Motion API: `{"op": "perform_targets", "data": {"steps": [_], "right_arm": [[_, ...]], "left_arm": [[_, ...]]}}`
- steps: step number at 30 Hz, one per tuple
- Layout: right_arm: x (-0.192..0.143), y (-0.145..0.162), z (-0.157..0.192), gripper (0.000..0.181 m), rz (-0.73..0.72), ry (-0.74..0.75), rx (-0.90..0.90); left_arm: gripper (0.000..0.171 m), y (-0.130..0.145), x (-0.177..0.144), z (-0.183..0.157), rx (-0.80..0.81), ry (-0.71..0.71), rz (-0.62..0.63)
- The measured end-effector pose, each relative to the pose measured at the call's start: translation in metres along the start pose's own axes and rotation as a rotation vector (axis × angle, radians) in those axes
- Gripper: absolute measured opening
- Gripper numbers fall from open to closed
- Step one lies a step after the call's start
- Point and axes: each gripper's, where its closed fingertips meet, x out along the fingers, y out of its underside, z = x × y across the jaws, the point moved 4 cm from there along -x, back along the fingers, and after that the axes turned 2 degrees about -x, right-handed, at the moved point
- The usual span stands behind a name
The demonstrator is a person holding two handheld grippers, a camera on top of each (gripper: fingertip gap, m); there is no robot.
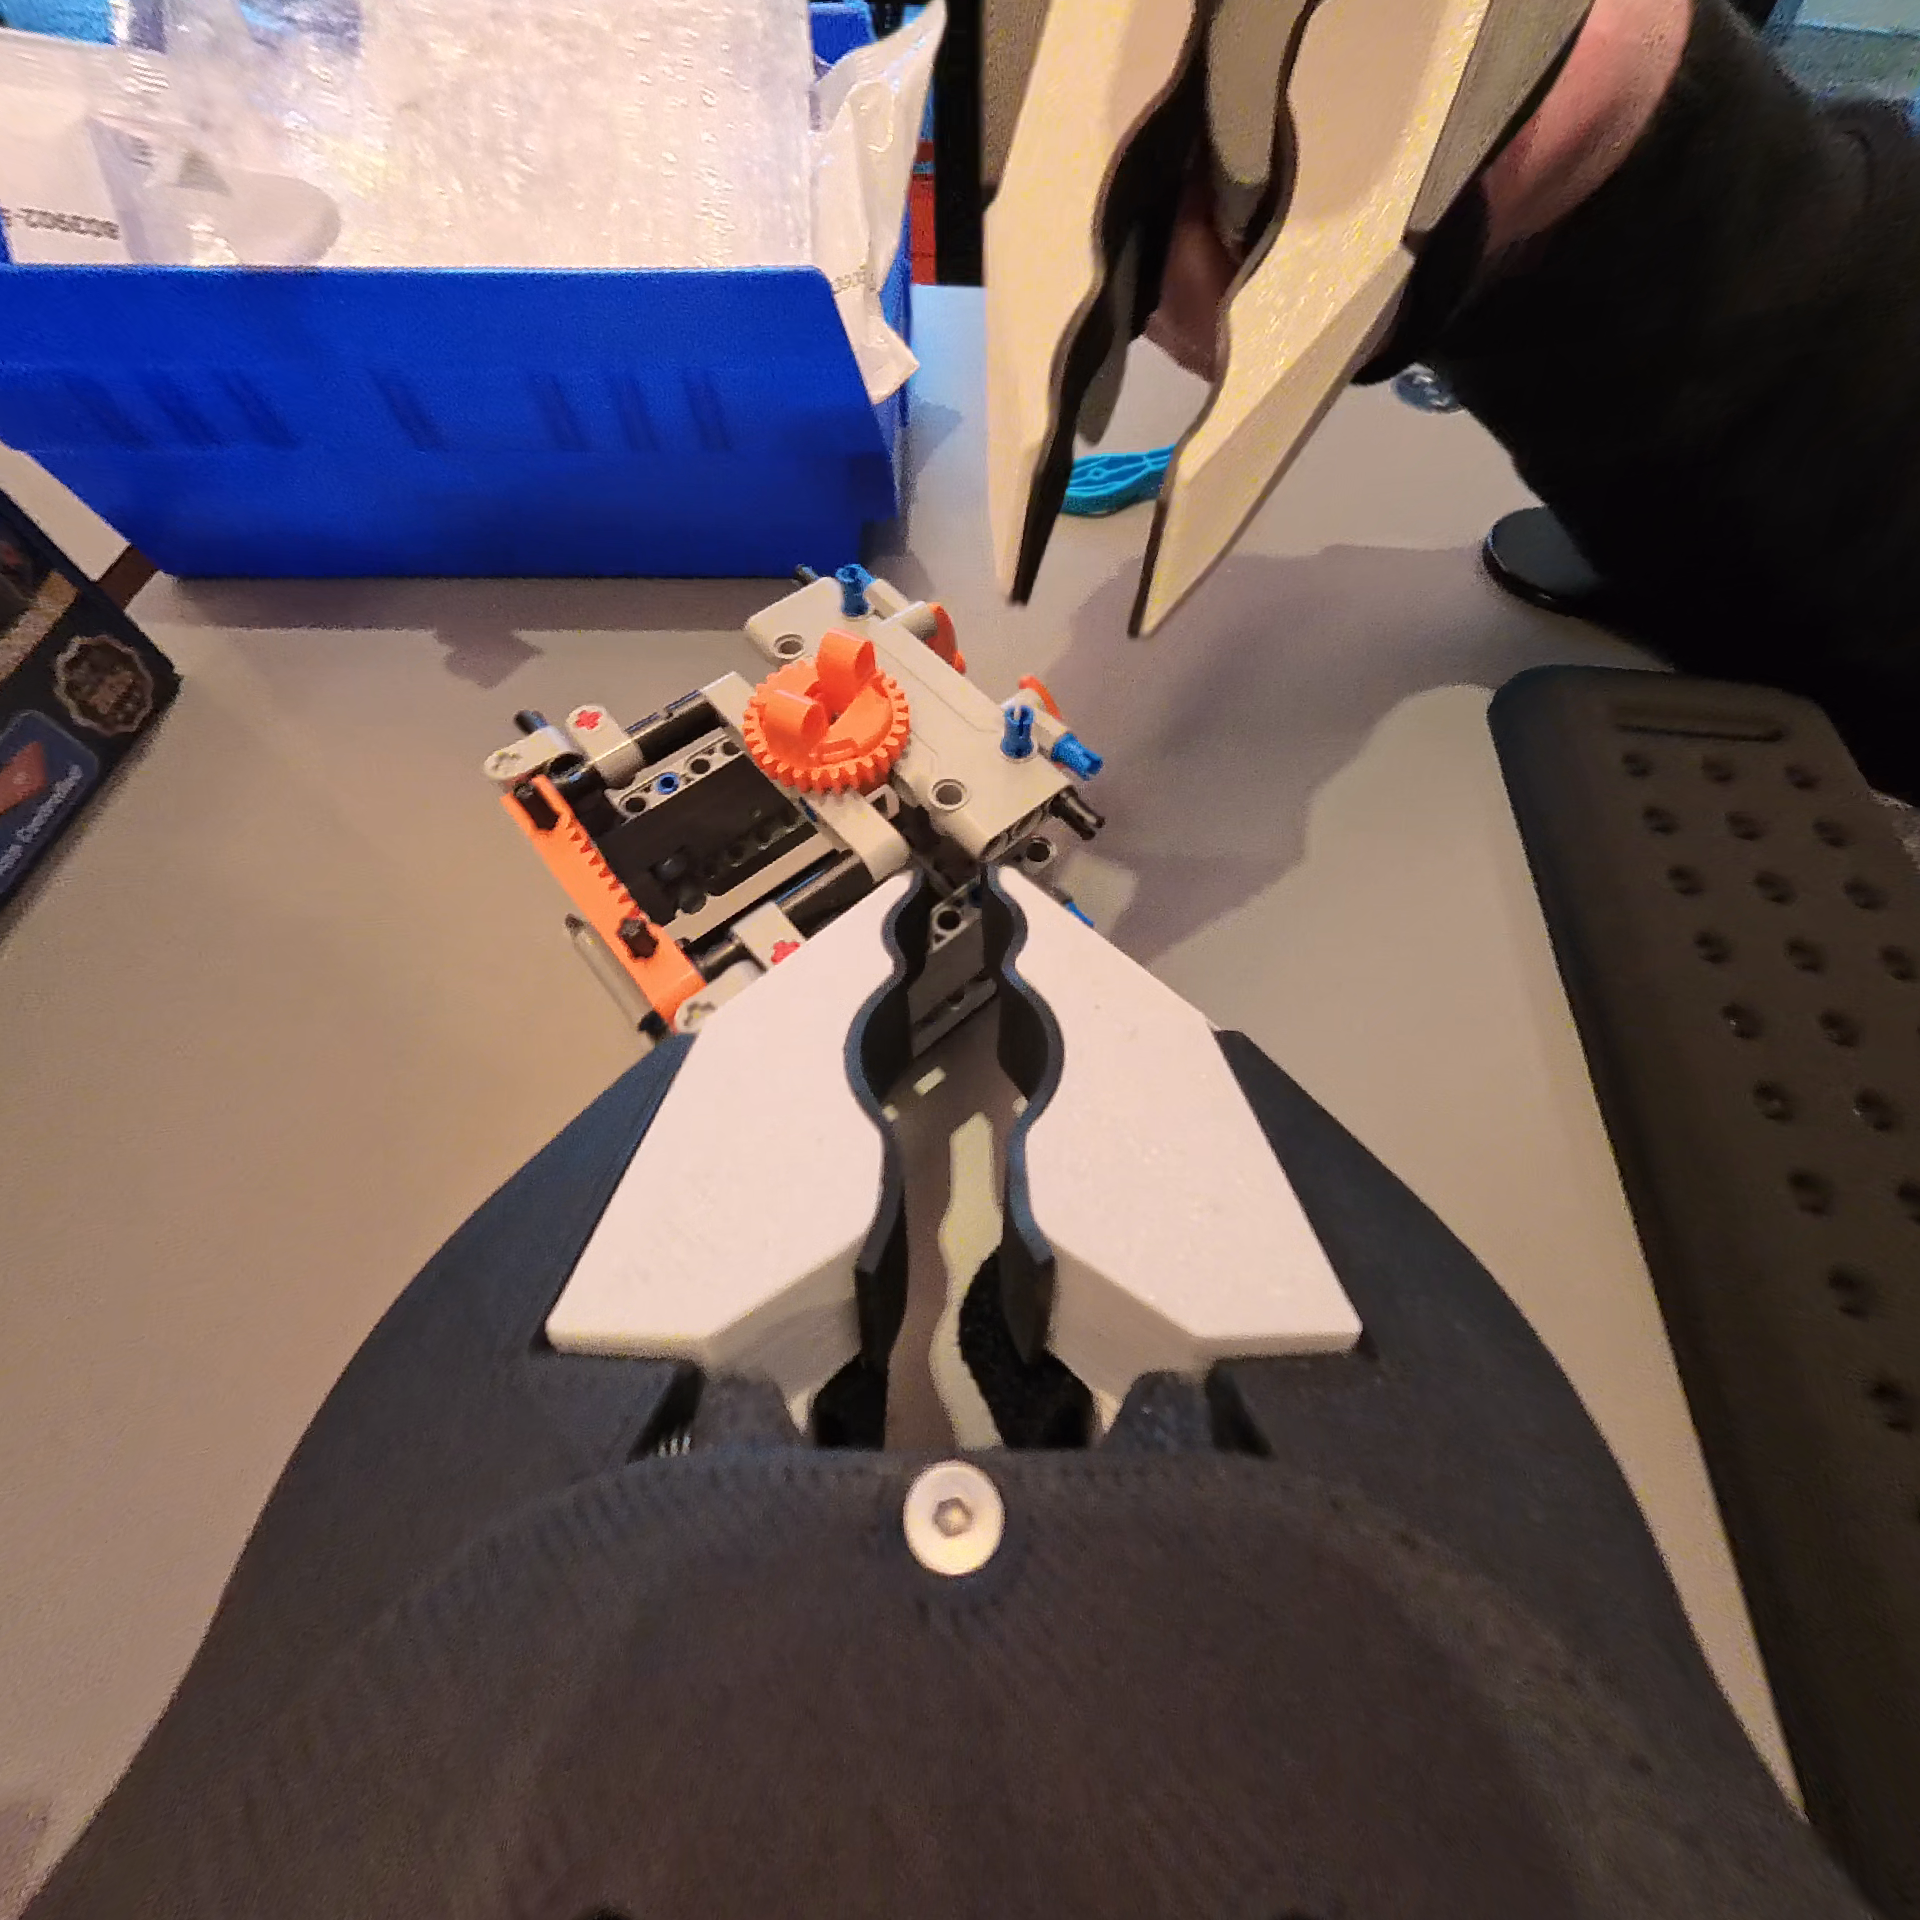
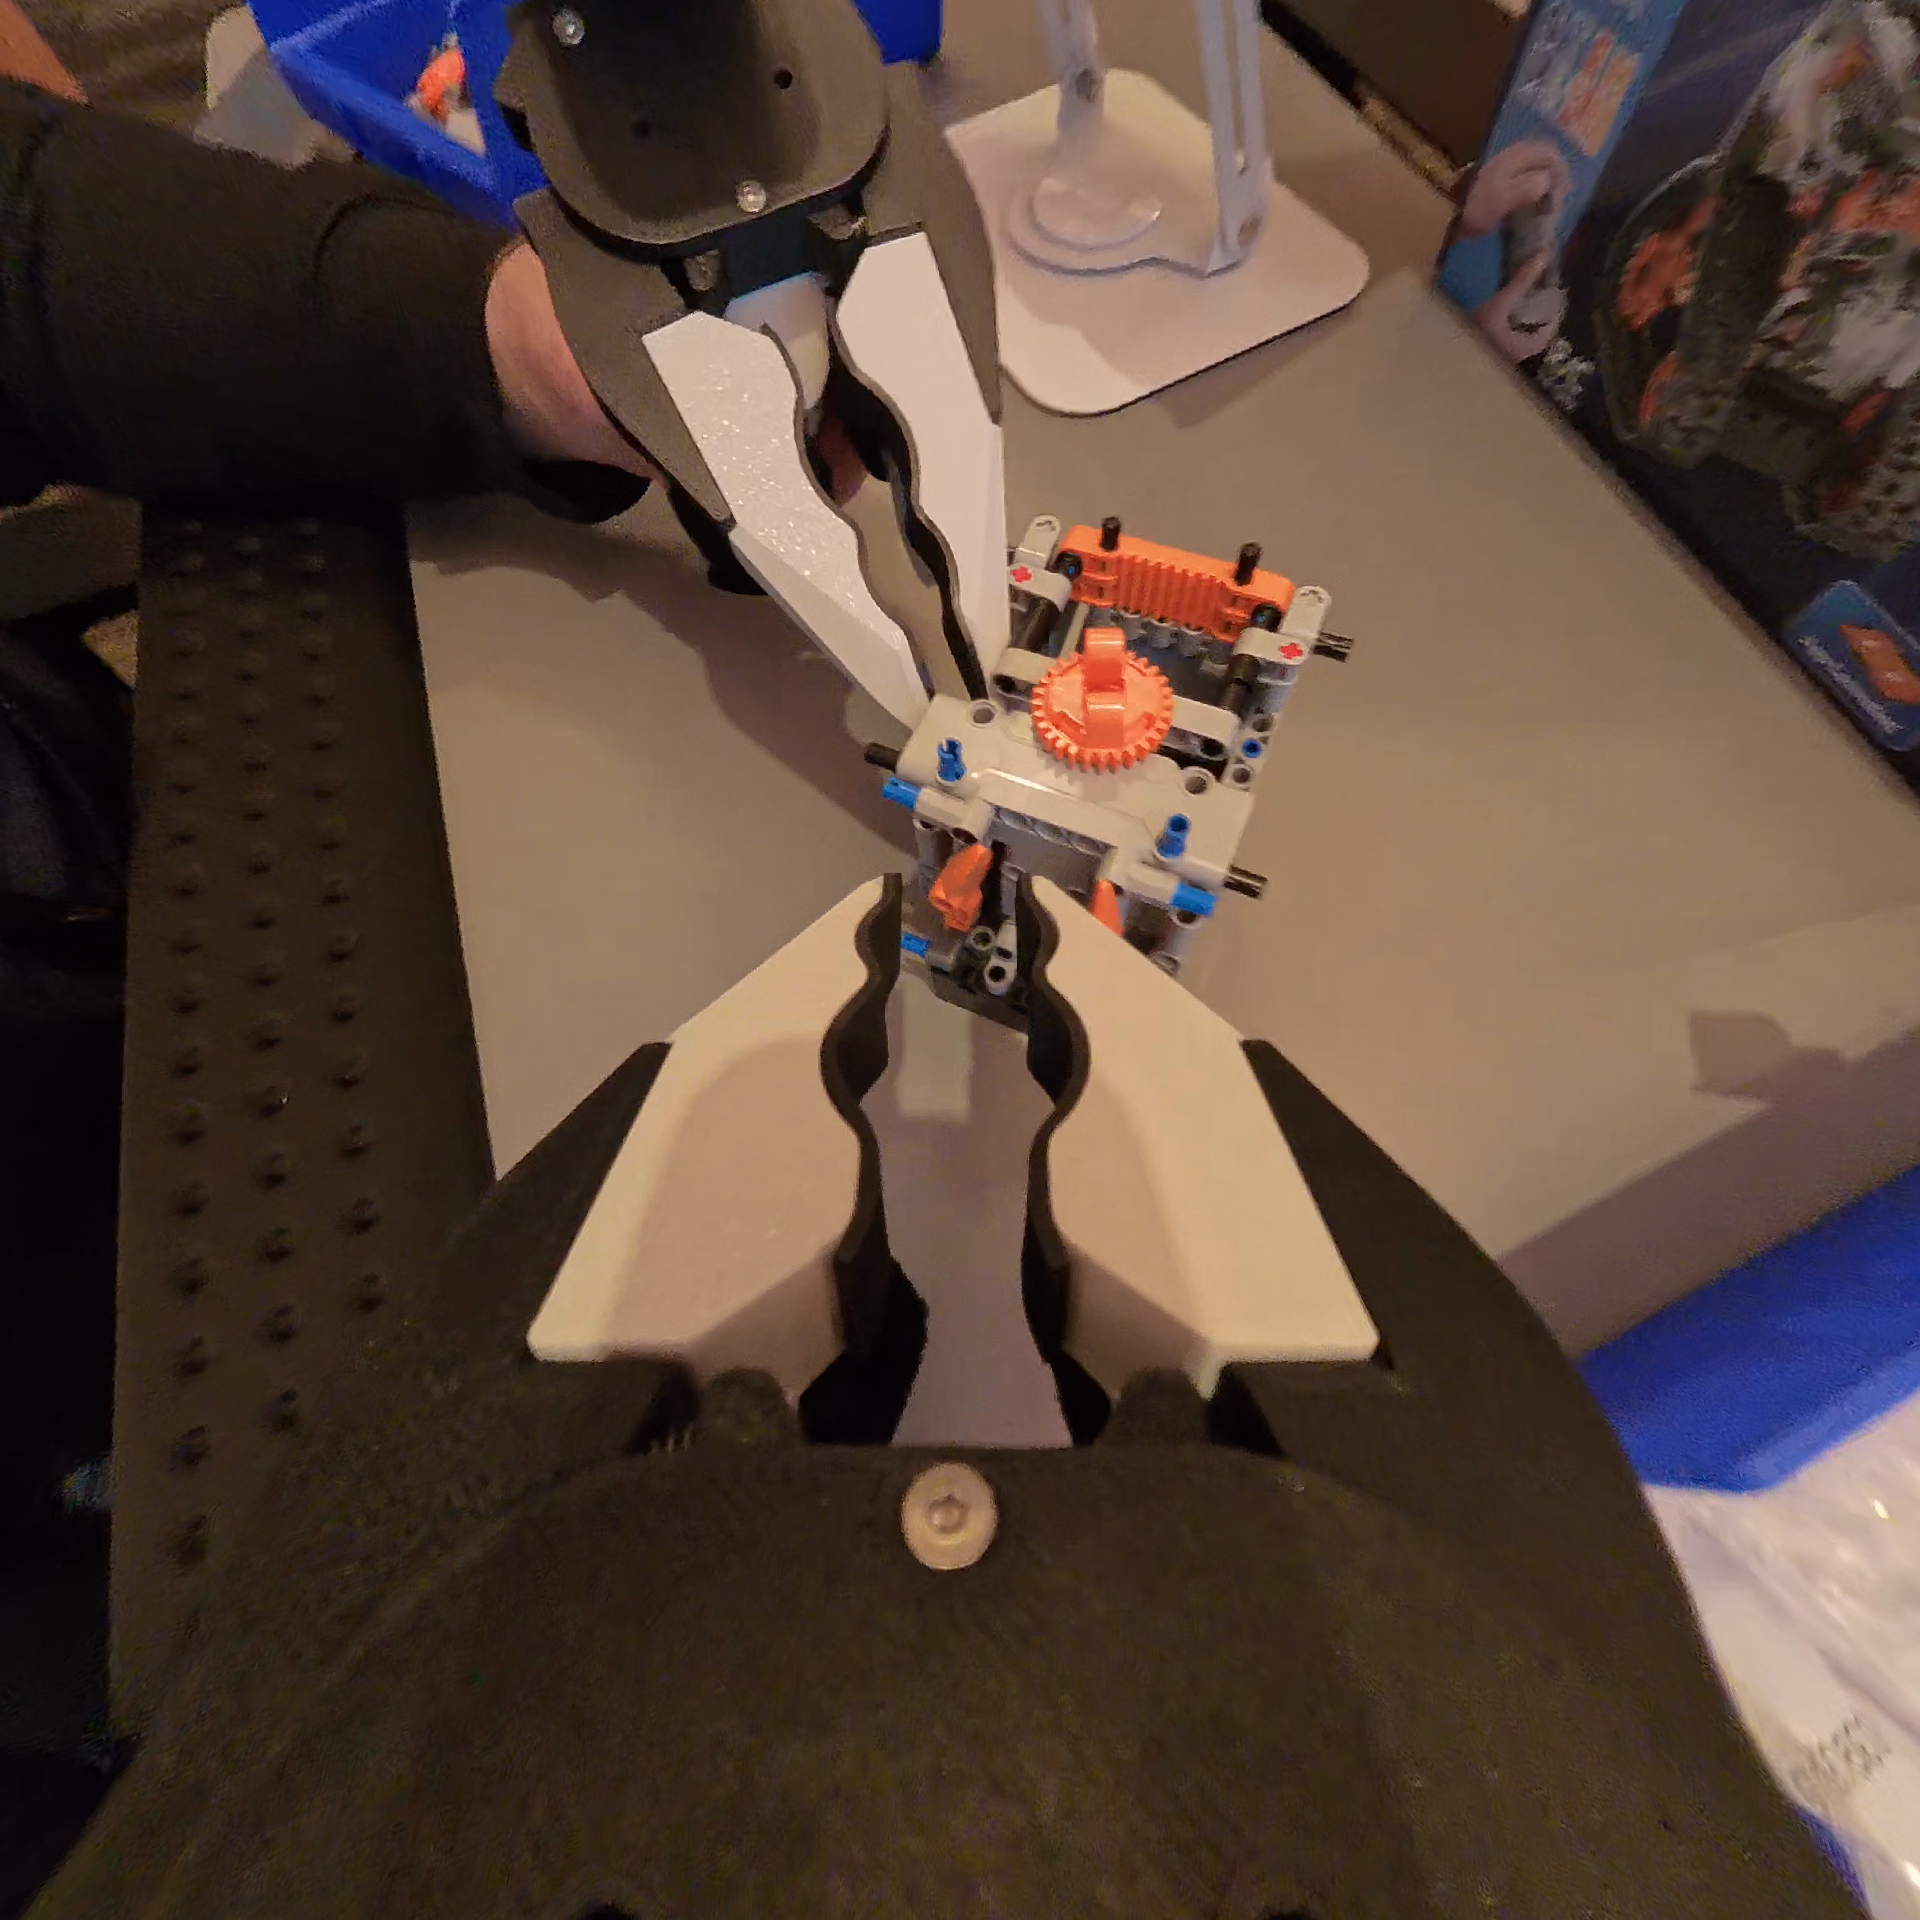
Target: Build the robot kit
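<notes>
A half-built brick model [image 1: 800, 800], with an orange gear [image 1: 826, 722] on top and an orange toothed rack [image 1: 597, 888] on its left side, is being kept on the grey bench [image 1: 260, 987], in front of the blue bin [image 1: 447, 416]; many pins are standing bare, so it is being judged as not finished. The left hand-held gripper [image 1: 954, 883] is being pressed narrowly on the model's near end, apparently gripping it. The right hand-held gripper [image 2: 956, 894] is being held half open around the opposite end, angled downward, with contact not being clear.
</notes>
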Motion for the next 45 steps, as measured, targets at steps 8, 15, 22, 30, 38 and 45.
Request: {"op": "perform_targets", "data": {"steps": [8,15,22,30,38,45], "right_arm": [[-0.009,0.017,-0.031,0.027,-0.015,0.160,0.119],[0.026,0.012,-0.026,0.023,-0.022,0.098,0.126],[0.038,0.008,-0.021,0.016,-0.032,0.099,0.112],[0.040,0.014,-0.022,0.013,-0.015,0.118,0.089],[0.047,0.022,-0.024,0.012,-0.014,0.078,0.118],[0.050,0.020,-0.023,0.009,-0.022,0.082,0.114]], "left_arm": [[0.012,0.002,-0.010,0.025,-0.120,-0.061,-0.032],[0.012,0.007,-0.005,0.042,-0.197,-0.129,-0.029],[0.020,0.013,-0.022,0.045,-0.201,-0.154,-0.006],[0.040,0.023,-0.014,0.017,-0.084,-0.187,0.100],[0.046,0.031,0.001,0.026,-0.104,-0.297,0.120],[0.049,0.034,0.006,0.030,-0.145,-0.340,0.114]]}}
